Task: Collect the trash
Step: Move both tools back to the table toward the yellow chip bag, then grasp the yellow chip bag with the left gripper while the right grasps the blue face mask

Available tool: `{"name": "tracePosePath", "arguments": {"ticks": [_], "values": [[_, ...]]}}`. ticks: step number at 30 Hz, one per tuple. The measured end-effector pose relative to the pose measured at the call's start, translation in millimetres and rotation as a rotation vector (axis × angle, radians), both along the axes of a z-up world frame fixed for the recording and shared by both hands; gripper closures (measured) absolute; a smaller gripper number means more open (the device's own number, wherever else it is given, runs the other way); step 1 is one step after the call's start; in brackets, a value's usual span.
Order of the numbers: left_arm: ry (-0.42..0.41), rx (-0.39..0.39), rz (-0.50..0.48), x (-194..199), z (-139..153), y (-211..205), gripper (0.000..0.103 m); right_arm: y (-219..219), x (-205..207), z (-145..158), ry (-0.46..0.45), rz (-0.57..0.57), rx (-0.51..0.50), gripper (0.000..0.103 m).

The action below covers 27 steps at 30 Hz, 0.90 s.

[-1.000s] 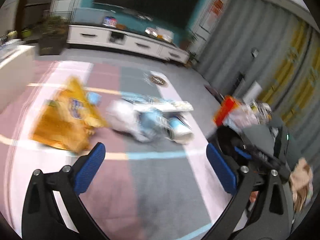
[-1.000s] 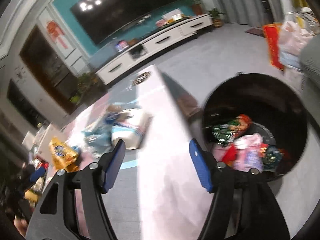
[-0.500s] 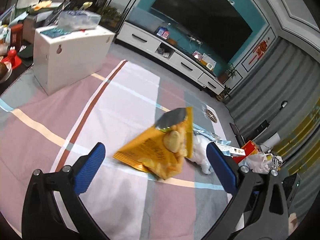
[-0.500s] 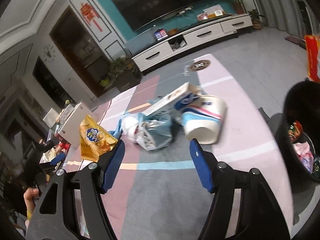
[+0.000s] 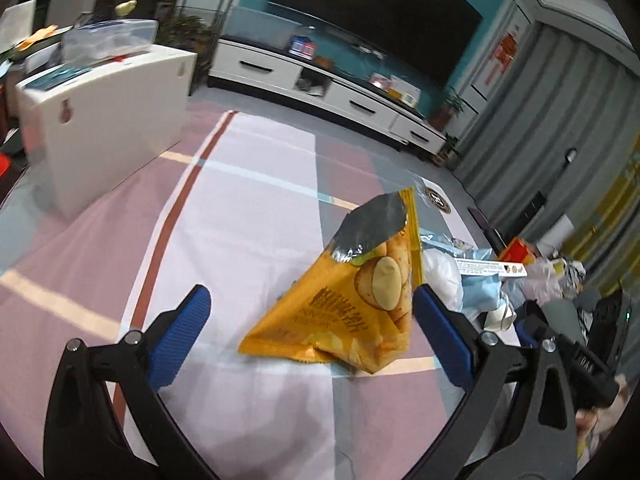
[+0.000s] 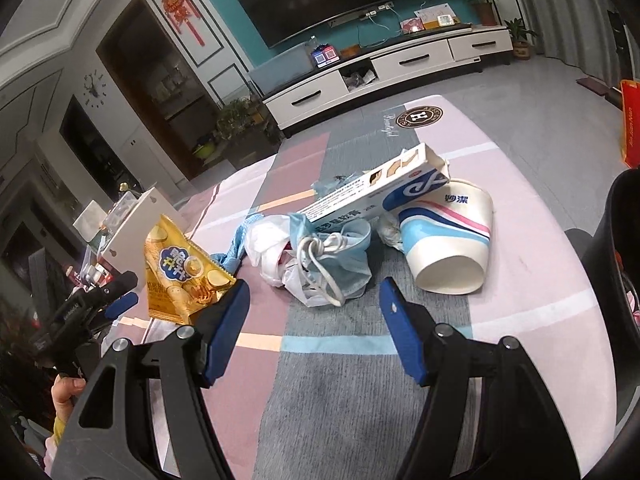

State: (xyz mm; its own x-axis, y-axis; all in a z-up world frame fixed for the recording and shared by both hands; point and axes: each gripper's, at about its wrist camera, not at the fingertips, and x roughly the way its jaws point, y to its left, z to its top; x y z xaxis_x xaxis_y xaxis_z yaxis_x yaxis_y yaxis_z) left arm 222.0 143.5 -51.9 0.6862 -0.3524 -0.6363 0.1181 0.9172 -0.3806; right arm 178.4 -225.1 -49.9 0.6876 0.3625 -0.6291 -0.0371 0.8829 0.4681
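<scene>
A yellow chip bag [image 5: 352,300] lies on the striped rug [image 5: 248,216], its torn silver top tilted up. My left gripper [image 5: 310,320] is open, and the bag sits just beyond and between its blue fingers, untouched. To the bag's right lies a heap of white plastic bag, blue face mask [image 6: 340,256], a long white-and-blue box [image 6: 380,188] and a tipped paper cup [image 6: 448,240]. My right gripper [image 6: 312,304] stands open just short of the mask, with nothing held. The right wrist view also shows the chip bag [image 6: 176,276] and the left gripper [image 6: 120,294] at the far left.
A black trash bin [image 6: 624,240] with trash in it cuts in at the right edge, and a red box [image 6: 630,128] stands behind it. A white cabinet [image 5: 108,128] stands at the rug's left side. A white TV stand [image 6: 384,68] lines the far wall. A hand [image 6: 64,392] holds the left gripper.
Both grippers swung left, away from the bin. The left one now faces the chip bag up close; the right one now faces the mask heap, with the bin at its right edge. Both stayed open.
</scene>
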Motion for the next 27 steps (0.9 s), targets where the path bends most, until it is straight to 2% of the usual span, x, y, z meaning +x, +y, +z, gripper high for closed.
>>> {"name": "tracePosePath", "arguments": {"ticks": [5,9,10,11,12,14,15,16,18,19,25,27], "values": [[0.009,-0.018,-0.127,20,-10,-3,0.003,1,9,-4,0.014,-0.001,-0.010,0.037],[0.057,-0.104,-0.163,28,-27,2,0.004,5,16,-7,0.017,0.006,-0.025,0.037],[0.059,-0.119,-0.176,28,-30,1,0.009,5,18,-7,0.018,0.006,-0.025,0.037],[0.058,-0.128,-0.197,27,-31,-1,0.020,6,20,-8,0.019,0.006,-0.023,0.037],[0.061,-0.128,-0.211,26,-32,-4,0.026,6,21,-8,0.019,0.004,-0.021,0.037],[0.080,-0.134,-0.230,25,-34,-8,0.045,7,25,-8,0.019,-0.003,-0.017,0.037],[0.090,-0.138,-0.246,24,-35,-10,0.068,7,26,-9,0.018,-0.007,-0.013,0.037],[0.104,-0.134,-0.264,23,-37,-14,0.079,6,27,-9,0.017,-0.011,-0.007,0.037],[0.115,-0.112,-0.278,20,-39,-19,0.080,7,29,-10,0.017,-0.017,-0.006,0.037],[0.116,-0.107,-0.286,17,-39,-22,0.085,8,29,-9,0.015,-0.017,-0.010,0.037],[0.084,-0.151,-0.288,0,-24,-29,0.096,18,34,-5,-0.013,-0.011,-0.068,0.048],[0.073,-0.180,-0.299,-7,-15,-32,0.096,20,36,-6,-0.013,-0.015,-0.088,0.053]]}}
